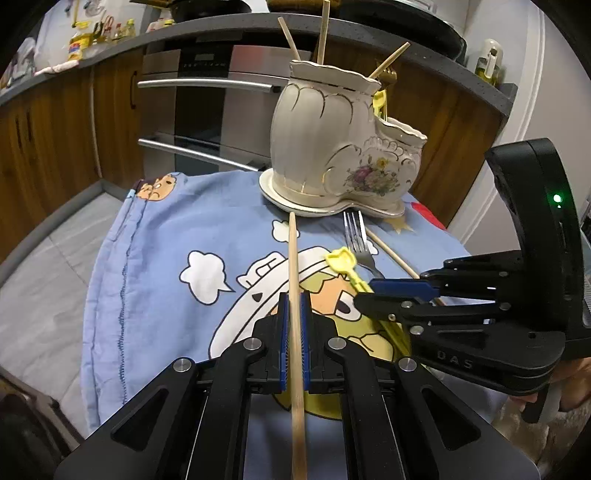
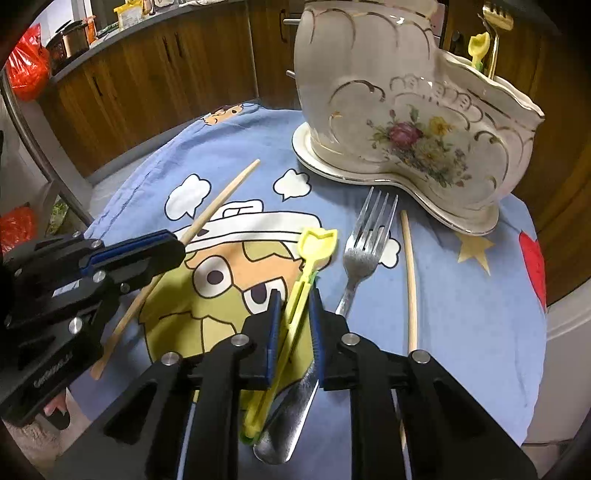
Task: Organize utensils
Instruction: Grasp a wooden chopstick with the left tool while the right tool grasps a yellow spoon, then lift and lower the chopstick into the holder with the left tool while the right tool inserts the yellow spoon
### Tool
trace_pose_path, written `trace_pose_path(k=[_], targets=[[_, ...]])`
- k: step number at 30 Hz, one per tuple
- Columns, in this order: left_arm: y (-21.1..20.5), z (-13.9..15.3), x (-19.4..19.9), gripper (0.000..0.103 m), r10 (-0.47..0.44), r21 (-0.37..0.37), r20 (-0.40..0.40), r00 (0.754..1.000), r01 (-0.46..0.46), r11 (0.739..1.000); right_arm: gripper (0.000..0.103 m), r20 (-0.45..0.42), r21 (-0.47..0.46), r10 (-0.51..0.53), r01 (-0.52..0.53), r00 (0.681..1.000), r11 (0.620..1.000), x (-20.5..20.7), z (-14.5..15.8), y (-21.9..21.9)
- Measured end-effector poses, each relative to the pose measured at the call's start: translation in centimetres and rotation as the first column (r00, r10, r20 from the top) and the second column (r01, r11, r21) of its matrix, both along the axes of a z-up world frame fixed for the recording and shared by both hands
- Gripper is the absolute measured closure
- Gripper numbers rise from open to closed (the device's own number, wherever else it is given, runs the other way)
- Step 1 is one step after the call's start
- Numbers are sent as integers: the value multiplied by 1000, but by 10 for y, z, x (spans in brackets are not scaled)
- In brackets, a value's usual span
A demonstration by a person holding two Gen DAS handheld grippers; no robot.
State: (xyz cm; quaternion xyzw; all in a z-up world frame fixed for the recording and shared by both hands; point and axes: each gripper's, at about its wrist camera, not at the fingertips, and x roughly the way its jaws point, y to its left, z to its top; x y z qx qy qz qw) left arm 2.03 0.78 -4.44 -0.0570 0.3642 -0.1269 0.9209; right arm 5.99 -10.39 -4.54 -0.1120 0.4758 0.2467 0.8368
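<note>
My left gripper (image 1: pixel 294 325) is clamped tight on a wooden chopstick (image 1: pixel 293 258), whose tip points toward 12 o'clock and ends just short of the saucer rim of the boot-shaped ceramic holder (image 1: pixel 332 147). My right gripper (image 2: pixel 293 332) has its jaws nearly together around the stem of a yellow plastic fork (image 2: pixel 314 251); the pads appear to press it, and its head sticks out toward 12 o'clock. A metal fork (image 2: pixel 365 243) lies just beside it at 1 o'clock, handle running under my right fingers. A second loose chopstick (image 2: pixel 409 280) lies at 2 o'clock, close to the holder's base. The holder sits at 1 o'clock in the right wrist view, near the far edge of the blue cartoon cloth (image 2: pixel 461 314). Open cloth remains at 10 to 11 o'clock; the table edge drops off to the left. The holder already contains chopsticks (image 1: pixel 323 29), a gold fork (image 2: pixel 496 22) and another yellow utensil (image 2: pixel 479 46).
</note>
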Motion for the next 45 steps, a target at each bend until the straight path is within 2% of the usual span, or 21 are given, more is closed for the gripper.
trace_pose_path(k=[3,5,10,14,18,21,28,37,41,45], targets=[[1,1,0,97,4,-3,1,1000,-4,1000,90,3,30,-14,14,1000,999,1,0,-4],[0,2,-2,97,4,0,10,1000,-4,1000,93,9,83,-34,33,999,996,-2,3,-11],[2,7,-7,97,9,-3,50,999,-9,1000,93,96,228,-55,32,994,973,-23,22,-33],[7,11,-12,97,18,-36,95,995,-15,999,93,172,336,-107,44,979,941,-39,38,-62],[8,16,-18,97,41,-34,148,988,-36,999,93,265,392,-157,42,951,919,-46,51,-85],[7,22,-23,97,58,-30,195,979,-53,998,93,287,434,-185,44,940,900,-44,52,-97],[9,40,-33,97,85,-76,315,945,-65,995,93,311,499,-245,61,918,865,-38,57,-125],[19,76,-43,97,121,-175,480,869,-40,984,93,409,546,-295,28,863,838,-31,85,-149],[30,98,-35,97,140,-219,530,836,-24,975,93,446,560,-313,11,839,828,-15,104,-152],[35,114,-14,97,141,-235,553,821,-9,972,93,474,576,-314,-20,823,818,2,120,-149]])
